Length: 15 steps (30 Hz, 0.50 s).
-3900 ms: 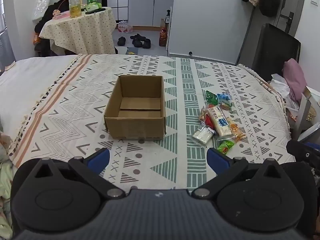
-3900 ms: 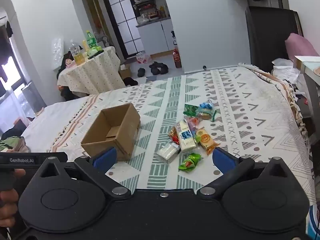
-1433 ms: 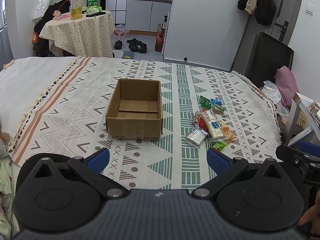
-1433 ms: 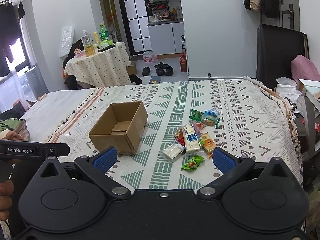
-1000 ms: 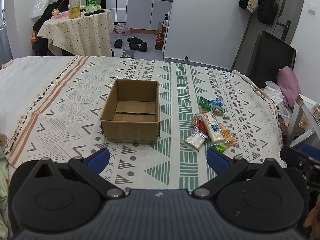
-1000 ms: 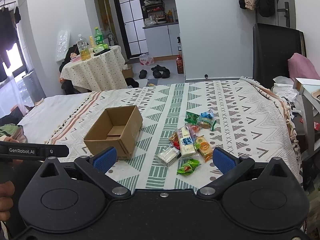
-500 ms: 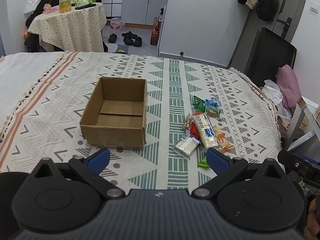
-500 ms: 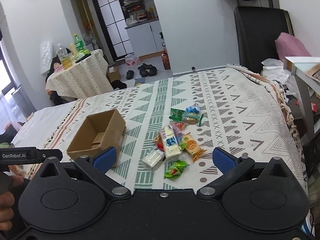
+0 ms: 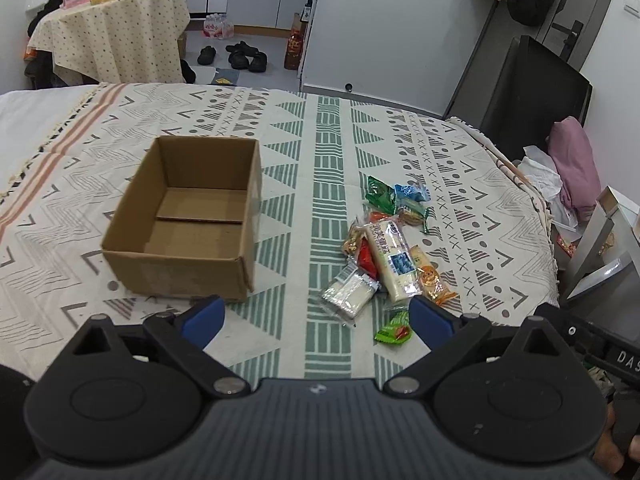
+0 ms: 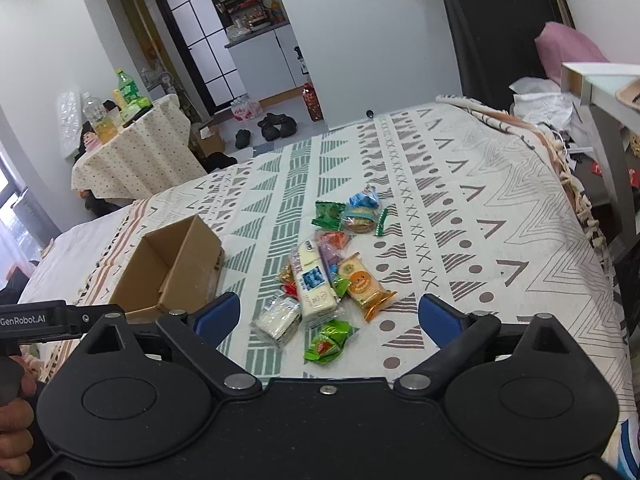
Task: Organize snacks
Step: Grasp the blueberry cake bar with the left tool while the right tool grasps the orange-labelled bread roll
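Note:
An empty cardboard box (image 9: 188,216) (image 10: 172,268) stands open on the patterned bedspread (image 9: 328,152). To its right lies a heap of snack packets (image 9: 386,252) (image 10: 328,268): a long white bar, an orange biscuit pack, green and blue wrappers, a clear pack of white pieces (image 10: 278,320) and a small green packet (image 10: 328,342) nearest me. My left gripper (image 9: 316,318) hangs open above the bedspread, short of the box and the heap. My right gripper (image 10: 328,314) is over the near packets, its jaws closing a little, nothing pressed between them.
Past the bed, a small table (image 9: 108,28) with a dotted cloth carries bottles. Shoes (image 9: 240,54) lie on the floor. A black chair (image 9: 516,88) and pink cloth (image 9: 576,172) stand at the right, beside a white shelf edge (image 10: 600,76).
Both grippers have come forward and down towards the bed, so box and snacks look larger. The right view has rolled and shifted over the snack heap. Nothing was picked up.

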Available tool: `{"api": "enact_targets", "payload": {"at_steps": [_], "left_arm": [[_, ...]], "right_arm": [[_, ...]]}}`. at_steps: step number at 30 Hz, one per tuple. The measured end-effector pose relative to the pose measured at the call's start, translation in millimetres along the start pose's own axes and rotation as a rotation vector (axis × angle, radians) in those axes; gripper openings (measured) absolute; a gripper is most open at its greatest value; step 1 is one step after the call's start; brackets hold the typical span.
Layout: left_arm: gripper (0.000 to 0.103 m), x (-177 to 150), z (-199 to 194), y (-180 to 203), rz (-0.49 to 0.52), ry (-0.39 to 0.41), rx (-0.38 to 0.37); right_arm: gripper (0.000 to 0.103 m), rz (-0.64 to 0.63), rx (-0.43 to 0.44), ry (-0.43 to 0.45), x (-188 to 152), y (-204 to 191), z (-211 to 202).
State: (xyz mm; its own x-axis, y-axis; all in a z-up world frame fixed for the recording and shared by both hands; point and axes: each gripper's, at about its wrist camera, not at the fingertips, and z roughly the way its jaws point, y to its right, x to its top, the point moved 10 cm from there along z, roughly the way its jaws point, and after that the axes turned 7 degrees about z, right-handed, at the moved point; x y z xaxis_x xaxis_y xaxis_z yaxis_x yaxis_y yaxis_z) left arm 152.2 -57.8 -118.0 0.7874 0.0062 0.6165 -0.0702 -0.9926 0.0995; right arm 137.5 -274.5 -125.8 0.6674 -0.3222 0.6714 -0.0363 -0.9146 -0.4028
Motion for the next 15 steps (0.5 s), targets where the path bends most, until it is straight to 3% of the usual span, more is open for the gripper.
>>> {"api": "enact_targets", "payload": {"at_steps": [15], "left_arm": [[0.080,9,68,34,-0.013,-0.082,-0.045]], "right_arm": [[0.083,0.090,-0.019,-0.084,-5,40,53]]}}
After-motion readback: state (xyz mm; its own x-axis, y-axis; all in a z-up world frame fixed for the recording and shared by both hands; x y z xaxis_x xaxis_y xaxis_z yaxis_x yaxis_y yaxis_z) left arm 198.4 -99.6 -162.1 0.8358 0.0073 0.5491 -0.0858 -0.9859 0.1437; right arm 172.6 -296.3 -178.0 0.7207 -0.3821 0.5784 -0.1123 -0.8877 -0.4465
